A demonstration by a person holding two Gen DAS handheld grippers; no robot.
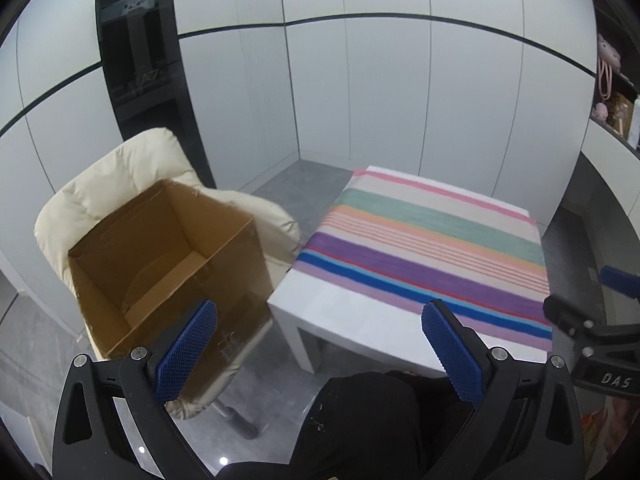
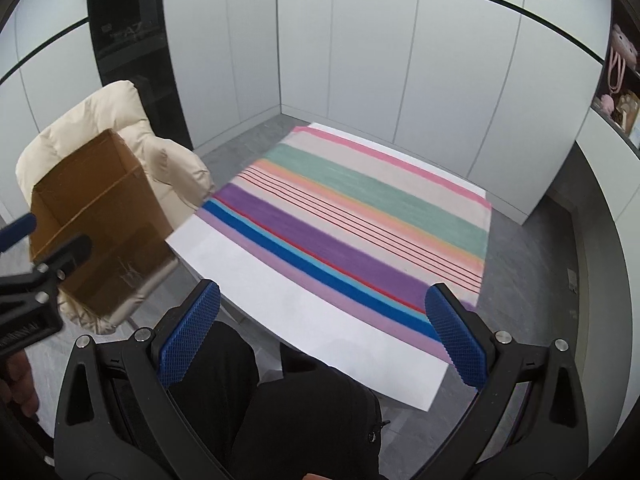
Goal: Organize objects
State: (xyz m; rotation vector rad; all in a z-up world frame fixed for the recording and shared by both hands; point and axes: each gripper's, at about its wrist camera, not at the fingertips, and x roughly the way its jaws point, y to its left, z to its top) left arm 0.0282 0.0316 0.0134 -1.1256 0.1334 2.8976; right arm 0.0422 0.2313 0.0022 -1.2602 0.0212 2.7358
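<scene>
The cardboard box (image 1: 168, 264) sits open-topped on the cream padded chair (image 1: 120, 176), just off the left edge of the white table (image 1: 348, 320) — nothing shows inside it, and no loose objects lie on the striped cloth (image 1: 432, 248) covering the table's far part. The box lies forward and left of the left gripper (image 1: 320, 348), clearly the nearer one; the right gripper (image 2: 324, 332) hovers over the table's near edge. Both have their jaws spread wide, holding nothing.
</scene>
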